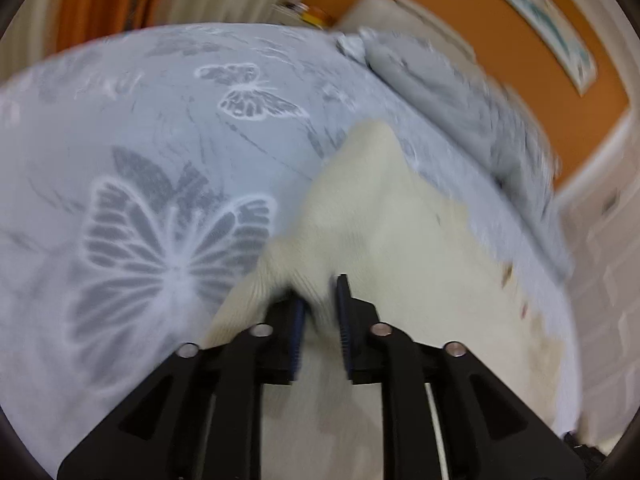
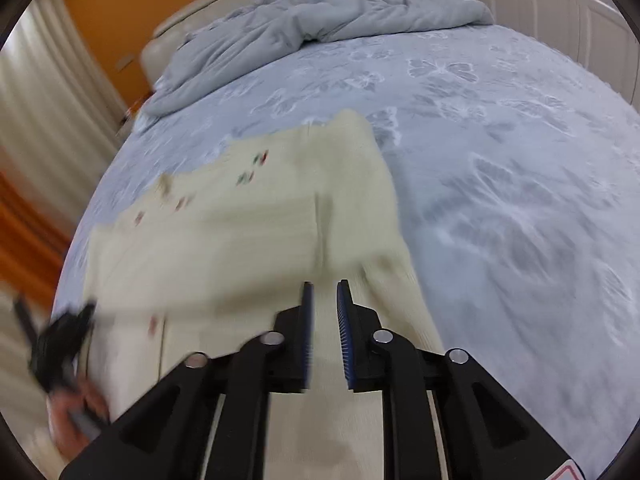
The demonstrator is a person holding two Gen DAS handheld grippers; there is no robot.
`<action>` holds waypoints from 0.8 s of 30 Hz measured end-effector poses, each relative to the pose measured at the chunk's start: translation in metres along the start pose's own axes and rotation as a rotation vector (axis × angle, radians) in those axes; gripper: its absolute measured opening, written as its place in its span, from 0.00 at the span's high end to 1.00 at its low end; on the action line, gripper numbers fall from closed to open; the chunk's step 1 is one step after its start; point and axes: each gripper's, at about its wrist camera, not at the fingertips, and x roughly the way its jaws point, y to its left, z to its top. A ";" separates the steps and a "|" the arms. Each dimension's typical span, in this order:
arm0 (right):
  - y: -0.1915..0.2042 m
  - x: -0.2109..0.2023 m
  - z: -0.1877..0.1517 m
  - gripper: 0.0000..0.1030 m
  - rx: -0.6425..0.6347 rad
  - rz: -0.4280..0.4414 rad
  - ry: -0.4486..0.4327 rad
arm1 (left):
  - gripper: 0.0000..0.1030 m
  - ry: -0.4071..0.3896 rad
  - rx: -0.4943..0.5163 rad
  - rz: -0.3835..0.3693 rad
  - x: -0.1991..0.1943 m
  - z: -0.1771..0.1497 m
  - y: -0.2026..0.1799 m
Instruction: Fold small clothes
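Note:
A small cream knit garment (image 2: pixel 248 224) with little red and green motifs lies on the bed. In the left wrist view the garment (image 1: pixel 376 216) is lifted into a fold, and my left gripper (image 1: pixel 320 292) is shut on a bunch of its ribbed fabric. My right gripper (image 2: pixel 325 292) hovers over the garment's right part with its jaws a narrow gap apart, and whether fabric sits between them cannot be made out. The left gripper (image 2: pixel 60 344) shows blurred at the lower left of the right wrist view.
The bed has a pale blue sheet with butterfly print (image 1: pixel 168 240). A crumpled grey duvet (image 2: pixel 312 16) lies at the head of the bed. Orange wall (image 1: pixel 552 92), curtains (image 2: pixel 44 120) and a white door (image 2: pixel 560 4) surround the bed.

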 end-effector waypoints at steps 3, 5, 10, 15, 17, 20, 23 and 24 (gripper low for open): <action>-0.033 -0.044 -0.057 0.64 -0.017 -0.062 0.056 | 0.27 0.045 0.164 0.036 -0.050 -0.016 -0.006; -0.057 -0.057 -0.082 0.64 0.016 -0.086 0.113 | 0.15 0.082 0.245 0.092 -0.080 -0.032 -0.003; -0.089 -0.086 -0.142 0.59 0.115 -0.068 0.214 | 0.15 0.177 0.403 0.234 -0.134 -0.074 0.006; -0.078 -0.095 -0.164 0.56 0.091 -0.042 0.242 | 0.15 0.221 0.381 0.265 -0.160 -0.094 0.012; -0.072 -0.089 -0.166 0.55 0.076 -0.028 0.247 | 0.15 0.229 0.378 0.262 -0.167 -0.100 0.011; -0.066 -0.084 -0.172 0.48 0.058 -0.030 0.252 | 0.15 0.256 0.372 0.270 -0.166 -0.107 0.011; -0.059 -0.081 -0.172 0.44 0.050 -0.033 0.240 | 0.15 0.295 0.354 0.294 -0.158 -0.115 0.014; -0.059 -0.082 -0.172 0.44 0.047 -0.034 0.237 | 0.15 0.298 0.350 0.294 -0.158 -0.118 0.014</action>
